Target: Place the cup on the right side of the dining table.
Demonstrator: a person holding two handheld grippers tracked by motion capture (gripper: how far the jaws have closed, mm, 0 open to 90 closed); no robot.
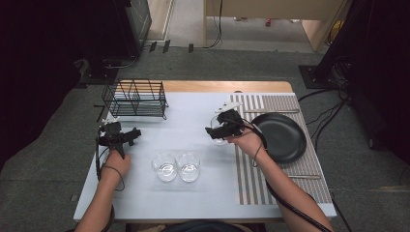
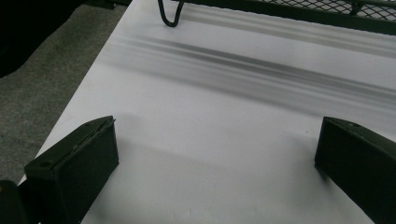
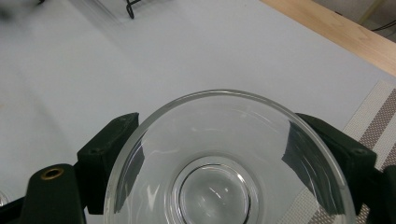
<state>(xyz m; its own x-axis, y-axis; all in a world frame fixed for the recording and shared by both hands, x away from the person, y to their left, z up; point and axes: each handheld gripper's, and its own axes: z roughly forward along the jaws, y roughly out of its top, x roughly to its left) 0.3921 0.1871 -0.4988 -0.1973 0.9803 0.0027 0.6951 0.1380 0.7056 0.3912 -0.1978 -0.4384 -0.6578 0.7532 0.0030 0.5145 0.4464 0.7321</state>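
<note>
We see the bench (image 1: pixel 193 203), covered with a pale sheet and showing a strip of wood along its far edge. On its right side lies a striped mat (image 1: pixel 251 183), and on the mat rests a black plate (image 1: pixel 285 140), with a piece of cutlery (image 1: pixel 305 177) beside it at the near edge of the mat. At the far left corner stands a black wire rack (image 1: pixel 135 99); in the left gripper view we see one of its feet on the sheet.

The right gripper (image 1: pixel 218 131) hovers just left of the mat, near the plate. We see its jaws set narrow against the outside of a clear glass bowl (image 3: pixel 224 168), one jaw on each side of the wall, so that the bowl is held. The bowl faces upward toward the camera in the right gripper view.

The left gripper (image 2: pixel 217 154) sits at the left edge of the bench, near the rack. Its jaws stand wide apart above bare sheet.

Two more glass bowls (image 1: pixel 176 166) stand side by side, touching, on the near middle of the bench between the hands.
</note>
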